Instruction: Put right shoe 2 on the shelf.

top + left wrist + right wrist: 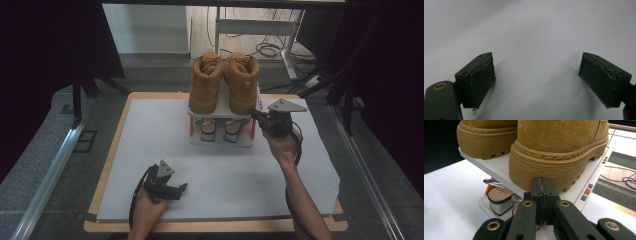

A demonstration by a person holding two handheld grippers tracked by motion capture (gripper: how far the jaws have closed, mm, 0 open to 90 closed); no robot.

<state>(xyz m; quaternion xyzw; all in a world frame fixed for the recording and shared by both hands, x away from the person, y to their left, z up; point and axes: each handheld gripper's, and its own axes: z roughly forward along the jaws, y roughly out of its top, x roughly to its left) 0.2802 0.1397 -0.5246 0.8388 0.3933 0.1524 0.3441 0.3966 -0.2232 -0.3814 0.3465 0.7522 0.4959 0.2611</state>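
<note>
Two tan suede boots, left (206, 82) and right (243, 82), stand heels toward me on the top shelf of a small white shoe rack (222, 106). A pair of grey-soled shoes (209, 129) lies on its lower shelf. My right gripper (255, 115) is at the rack's right front corner. In the right gripper view its jaws (542, 185) are shut pad to pad with nothing between them, just short of the near boot's (559, 145) ribbed heel sole. My left gripper (181, 189) rests low over the white board, open (536, 67) and empty.
The white board (225, 180) lies on a wooden table and has free room in front of the rack. Behind the table are a white desk frame and floor cables (265, 50). Black curtains hang at both sides, and a metal rail (50, 170) runs along the left.
</note>
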